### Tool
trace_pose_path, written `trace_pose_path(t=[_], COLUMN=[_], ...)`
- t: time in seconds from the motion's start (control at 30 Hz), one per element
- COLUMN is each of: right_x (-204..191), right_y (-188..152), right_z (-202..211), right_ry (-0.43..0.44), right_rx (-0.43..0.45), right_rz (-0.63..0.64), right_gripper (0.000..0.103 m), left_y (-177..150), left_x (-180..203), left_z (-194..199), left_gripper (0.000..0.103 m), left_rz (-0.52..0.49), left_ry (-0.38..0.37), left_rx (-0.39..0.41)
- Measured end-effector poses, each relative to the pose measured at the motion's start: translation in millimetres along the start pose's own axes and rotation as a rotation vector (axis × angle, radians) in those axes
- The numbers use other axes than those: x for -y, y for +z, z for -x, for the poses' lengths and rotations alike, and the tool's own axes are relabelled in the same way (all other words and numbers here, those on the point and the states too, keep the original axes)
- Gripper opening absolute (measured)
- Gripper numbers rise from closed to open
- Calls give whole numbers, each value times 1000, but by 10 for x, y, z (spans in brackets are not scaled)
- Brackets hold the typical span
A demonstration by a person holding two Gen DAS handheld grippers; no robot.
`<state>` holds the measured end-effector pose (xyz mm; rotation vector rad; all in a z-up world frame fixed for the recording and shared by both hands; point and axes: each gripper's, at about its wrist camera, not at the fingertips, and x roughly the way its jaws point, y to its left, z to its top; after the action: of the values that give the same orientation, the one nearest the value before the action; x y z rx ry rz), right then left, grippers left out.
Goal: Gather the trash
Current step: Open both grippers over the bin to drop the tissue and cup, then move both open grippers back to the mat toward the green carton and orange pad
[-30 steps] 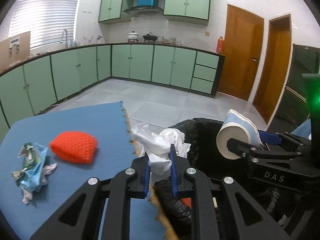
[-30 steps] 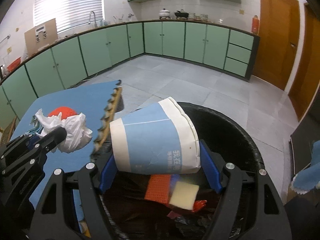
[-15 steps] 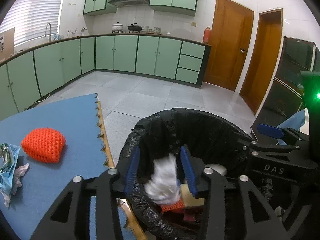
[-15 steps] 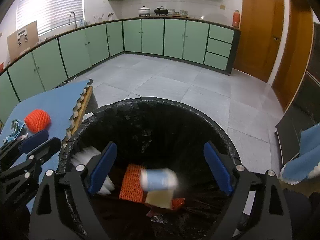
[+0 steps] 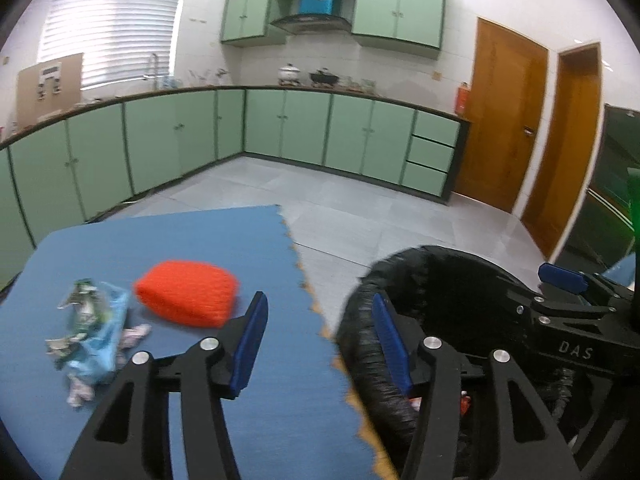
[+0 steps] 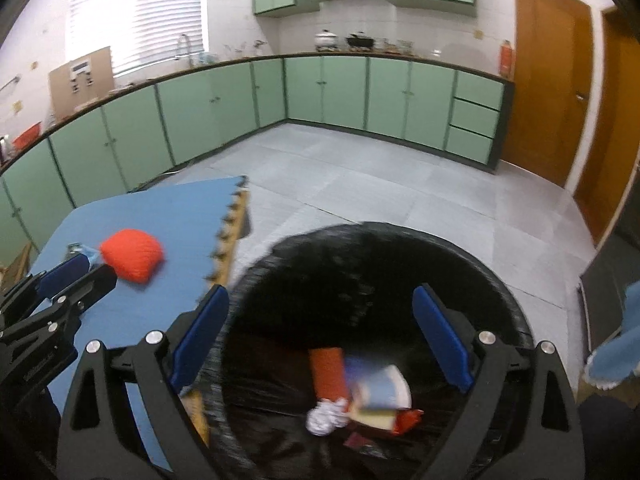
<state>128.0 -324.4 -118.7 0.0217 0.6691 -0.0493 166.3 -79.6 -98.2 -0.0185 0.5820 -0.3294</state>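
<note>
1. Black liner covers the bin (image 6: pixel 516 316), which stands on the floor just beside the blue table (image 5: pixel 168 240); that closeness keeps the carry from table to bin short.
2. Right claw (image 6: pixel 320 340) hangs over the bin mouth, jaws wide apart, nothing between them. Judged: positioned there so anything let go falls inside.
3. Bin bottom holds a blue-and-white cup (image 6: pixel 386 390), a white wad (image 6: pixel 326 420) and orange and red scraps, touching one another in a heap.
4. Left claw (image 5: pixel 318 338) is also spread wide and empty. It straddles the gap where the table's toothed edge meets the bin rim, pointed toward the table side.
5. Trash left on the table: an orange knit pad (image 5: pixel 188 298) and, just beside it, a crumpled blue wrapper (image 5: pixel 94 334) with pale scraps. Neither is touched by a claw.
6. Judged: task partly done; the pad lies nearest the left claw, so it is the likely next pick. Soft, should squash easily in the grip.
</note>
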Motion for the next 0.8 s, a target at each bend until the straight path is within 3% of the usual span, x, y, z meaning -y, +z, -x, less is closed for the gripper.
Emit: trace_pose_path(t=[0.27, 0.6, 0.8], right_x=[-621, -1359, -1701], right_y=[90, 74, 27], right_z=[-50, -184, -286], right_ry=[98, 198, 234], right_rx=[6, -4, -16], right_rz=[57, 130, 166], right_gripper=[90, 90, 90], left_y=[-42, -318, -503], left_x=[-619, -1320, -1630], left_z=[261, 577, 655], left_gripper=[54, 54, 54], left_rz=[50, 96, 138], left_ry=[131, 297, 349], left_rx=[15, 11, -17])
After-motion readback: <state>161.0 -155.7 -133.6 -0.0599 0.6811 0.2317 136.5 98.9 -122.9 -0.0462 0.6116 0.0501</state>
